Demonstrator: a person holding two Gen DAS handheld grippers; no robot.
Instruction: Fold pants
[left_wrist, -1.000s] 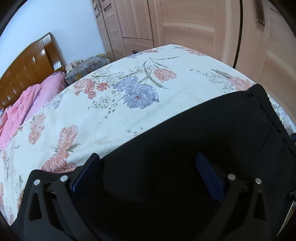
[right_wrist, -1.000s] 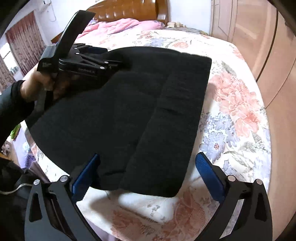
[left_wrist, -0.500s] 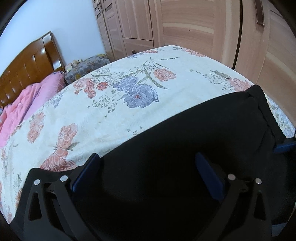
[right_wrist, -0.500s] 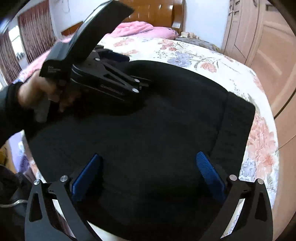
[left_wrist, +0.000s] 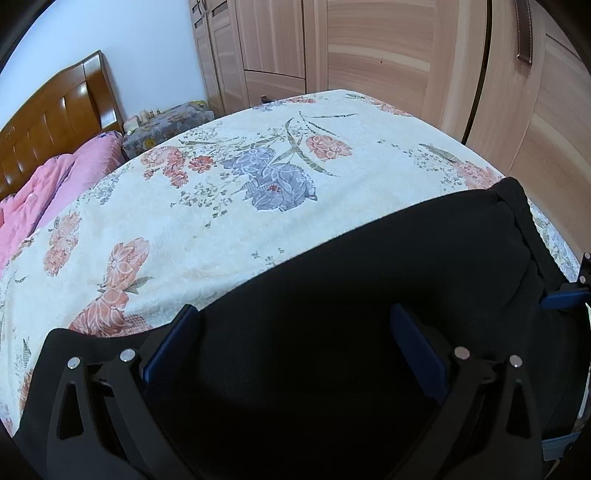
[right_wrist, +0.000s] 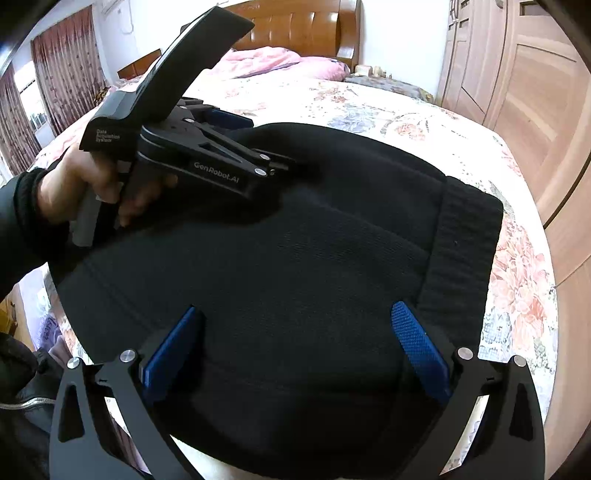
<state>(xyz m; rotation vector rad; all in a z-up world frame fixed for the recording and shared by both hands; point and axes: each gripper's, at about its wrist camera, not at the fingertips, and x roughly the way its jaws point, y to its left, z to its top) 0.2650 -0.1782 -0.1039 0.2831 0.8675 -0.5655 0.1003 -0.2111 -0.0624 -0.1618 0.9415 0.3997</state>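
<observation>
Two claws over one dark bundle, and the fold looks well along: the black pants lie as a compact, squarish packet on the floral bedspread, close to the near edge of the bed. My read is that this is the pressing or tidying stage between folds, or a set-up for one last fold; which of those, the views alone don't settle.

Starting on the left: the left claw is spread wide, blue pads apart with black cloth filling the gap beneath them. It holds nothing. In the right wrist view the left claw sits low on the far-left part of the packet, the person's hand wrapped around its grip; whether its tips actually press the fabric is hard to say, black on black.

Across to the right: the right claw is equally wide, pads clear of each other, hanging over the near part of the pants and gripping nothing. A thicker ribbed band runs down the right side of the packet, likely the waistband or a cuff.

Next move, as I judge it: each claw needs to drop to an edge, pinch through all the layers together, and carry that edge across evenly. The risk is catching only the top layer, so the stack slides apart.
</observation>
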